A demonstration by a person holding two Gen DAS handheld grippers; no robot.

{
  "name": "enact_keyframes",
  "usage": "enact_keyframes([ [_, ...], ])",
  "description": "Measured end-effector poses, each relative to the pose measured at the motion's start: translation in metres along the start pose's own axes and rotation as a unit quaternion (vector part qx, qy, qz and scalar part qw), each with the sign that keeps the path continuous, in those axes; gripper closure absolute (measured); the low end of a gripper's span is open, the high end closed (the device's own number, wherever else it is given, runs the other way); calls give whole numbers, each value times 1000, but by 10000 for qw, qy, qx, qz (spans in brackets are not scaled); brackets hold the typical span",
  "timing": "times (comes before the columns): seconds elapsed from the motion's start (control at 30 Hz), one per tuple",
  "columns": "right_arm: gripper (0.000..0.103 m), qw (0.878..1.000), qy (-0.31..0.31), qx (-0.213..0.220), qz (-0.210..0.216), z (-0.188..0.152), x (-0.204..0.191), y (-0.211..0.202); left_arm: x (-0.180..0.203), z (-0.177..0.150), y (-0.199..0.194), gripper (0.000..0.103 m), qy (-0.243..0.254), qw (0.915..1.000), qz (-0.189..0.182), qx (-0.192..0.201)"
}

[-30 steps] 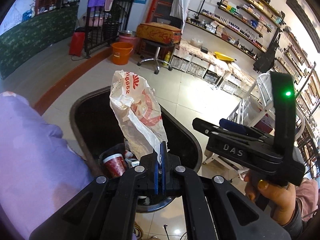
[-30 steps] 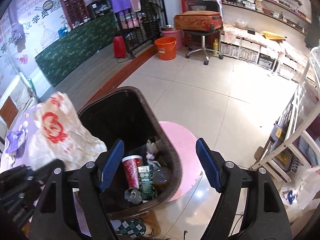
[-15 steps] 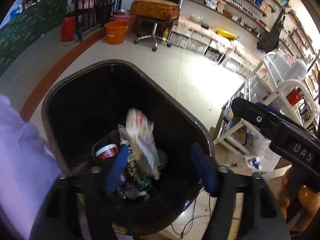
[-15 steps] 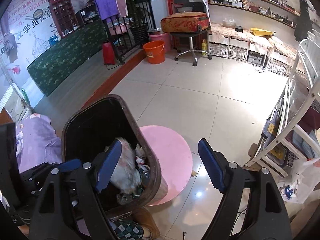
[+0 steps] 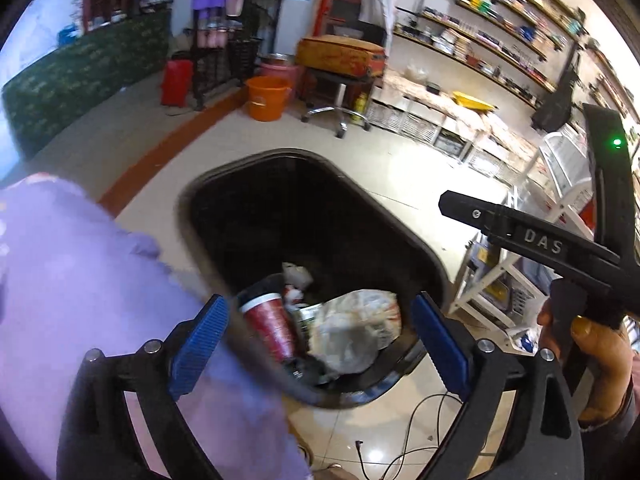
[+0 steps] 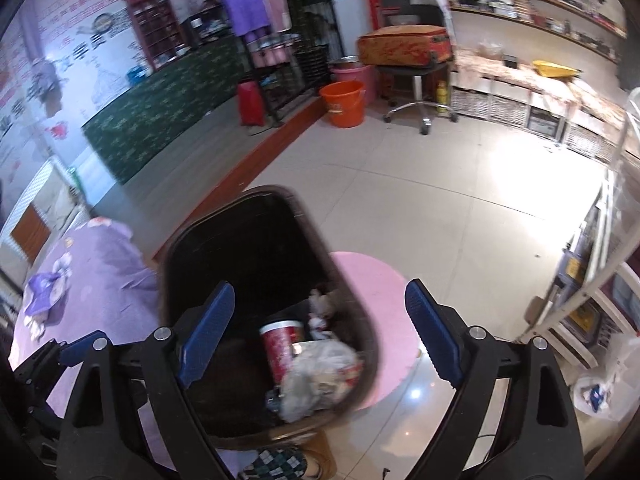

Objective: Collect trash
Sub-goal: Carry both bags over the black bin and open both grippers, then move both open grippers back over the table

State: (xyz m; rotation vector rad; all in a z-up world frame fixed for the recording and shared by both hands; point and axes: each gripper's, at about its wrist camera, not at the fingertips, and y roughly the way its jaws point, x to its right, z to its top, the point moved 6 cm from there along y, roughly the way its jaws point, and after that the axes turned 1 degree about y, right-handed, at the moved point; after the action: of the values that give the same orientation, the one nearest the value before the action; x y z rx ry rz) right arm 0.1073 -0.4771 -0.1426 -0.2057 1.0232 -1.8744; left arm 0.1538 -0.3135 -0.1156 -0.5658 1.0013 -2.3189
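Note:
A black trash bin [image 5: 256, 176] stands on the tiled floor; it also shows in the right wrist view [image 6: 224, 240]. Inside lie a crumpled white plastic bag with red print [image 5: 352, 332], also in the right wrist view [image 6: 324, 372], a red paper cup [image 5: 268, 324] and other litter. My left gripper [image 5: 320, 344] is open and empty above the bin's near rim. My right gripper [image 6: 320, 336] is open and empty over the bin; it shows at the right of the left wrist view [image 5: 520, 236].
A purple cloth-covered surface [image 5: 80, 280] lies left of the bin. A pink round mat [image 6: 376, 316] lies right of it. A white rack [image 6: 592, 280] stands at right. An orange bucket [image 5: 266, 96], a stool with a suitcase [image 5: 340, 56] and shelves stand farther back.
My left gripper opened and let go of the white plastic bag, which fell into the bin. Both grippers shifted slightly over the bin.

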Motion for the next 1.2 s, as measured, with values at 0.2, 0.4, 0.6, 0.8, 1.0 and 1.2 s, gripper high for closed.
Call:
enact_keyframes([
  [0.2, 17, 9970, -565, -204, 485, -10, -60, 10, -47, -15, -30, 10, -522, 9979, 333, 178],
  [0.4, 17, 9881, -1150, -368, 954, -23, -120, 14, -87, -32, -59, 10, -905, 9919, 836, 315],
  [0.6, 17, 9732, -1763, -504, 1388, -40, -182, 16, -128, -54, -86, 10, -1320, 9818, 1307, 395],
  [0.8, 17, 9510, -2441, -646, 1785, -60, -253, 18, -172, -79, -116, 9, -1849, 9660, 1741, 482],
  [1.0, 17, 9189, -3291, -760, 2039, -85, -329, 24, -220, -110, -149, 9, -2292, 9458, 2242, 518],
  [1.2, 17, 8778, -4320, -568, 1988, -105, -407, 39, -258, -141, -175, 9, -2709, 9287, 2473, 551],
])
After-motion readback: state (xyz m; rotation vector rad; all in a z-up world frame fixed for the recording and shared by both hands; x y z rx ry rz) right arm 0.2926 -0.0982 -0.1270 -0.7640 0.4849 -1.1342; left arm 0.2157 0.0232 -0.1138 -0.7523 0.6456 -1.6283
